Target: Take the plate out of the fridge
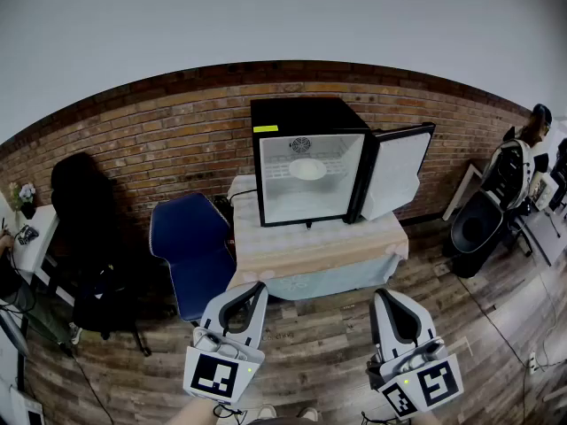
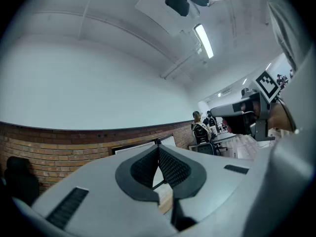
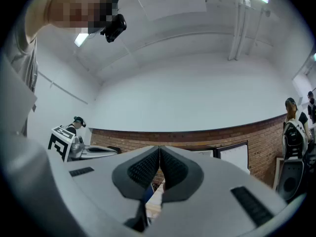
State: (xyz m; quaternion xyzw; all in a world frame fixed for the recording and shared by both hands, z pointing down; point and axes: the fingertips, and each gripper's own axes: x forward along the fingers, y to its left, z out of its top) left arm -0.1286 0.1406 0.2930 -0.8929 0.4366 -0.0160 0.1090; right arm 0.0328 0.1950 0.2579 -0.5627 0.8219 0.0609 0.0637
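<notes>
Round white plate (image 1: 307, 169) on wire shelf inside black mini fridge (image 1: 301, 113), door (image 1: 396, 171) swung open rightward; fridge toward rear edge of beige-clothed table (image 1: 319, 246). Left gripper (image 1: 255, 289) and right gripper (image 1: 384, 297): jaws pressed together, empty, short of table's front edge.

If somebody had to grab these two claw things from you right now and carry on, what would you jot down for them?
Left claw: shut, empty, held low, well short of the table.
Right claw: shut, empty, also held back.
Fridge stands on the table with its door swung open to the right. The white plate sits on the wire shelf inside.
Done: the door is open.
Left: step closer, open a claw, grip the plate and bring it out.
</notes>
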